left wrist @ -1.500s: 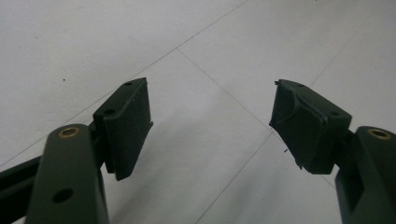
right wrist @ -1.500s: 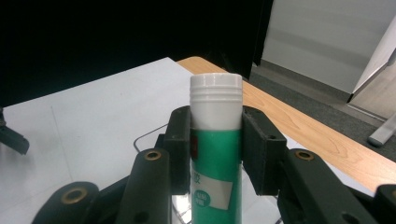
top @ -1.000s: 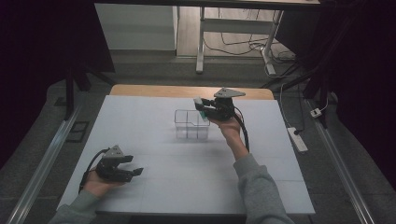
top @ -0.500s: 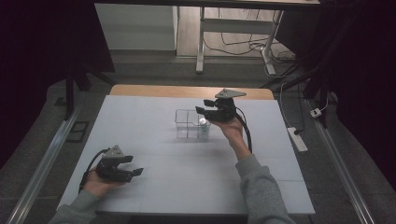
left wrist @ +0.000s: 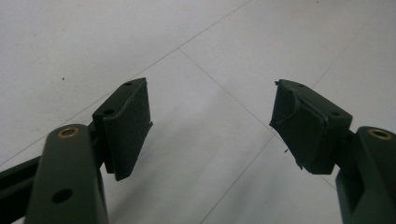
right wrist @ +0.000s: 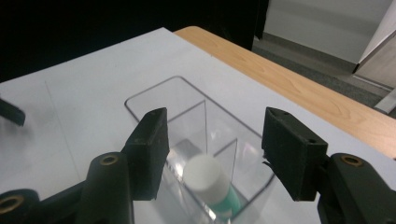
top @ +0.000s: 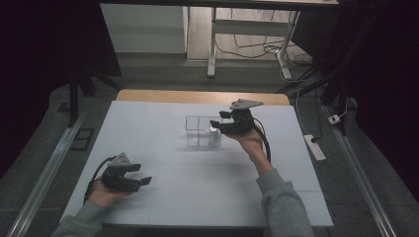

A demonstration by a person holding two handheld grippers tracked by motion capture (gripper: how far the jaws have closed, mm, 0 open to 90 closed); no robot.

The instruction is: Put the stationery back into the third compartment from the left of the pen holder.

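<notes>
One small bottle, white cap over a teal body, stands upright in the near right compartment of a clear plastic organizer toward the bench's far edge. It looks light, rigid and slick; the cap seems the best place to grip. The right claw hangs just above, its jaws having just been opening, released. The left claw rests spread and empty by the near left corner.

No readable text, no labels, no brand marks, no numbers, no signs on any surface
</notes>
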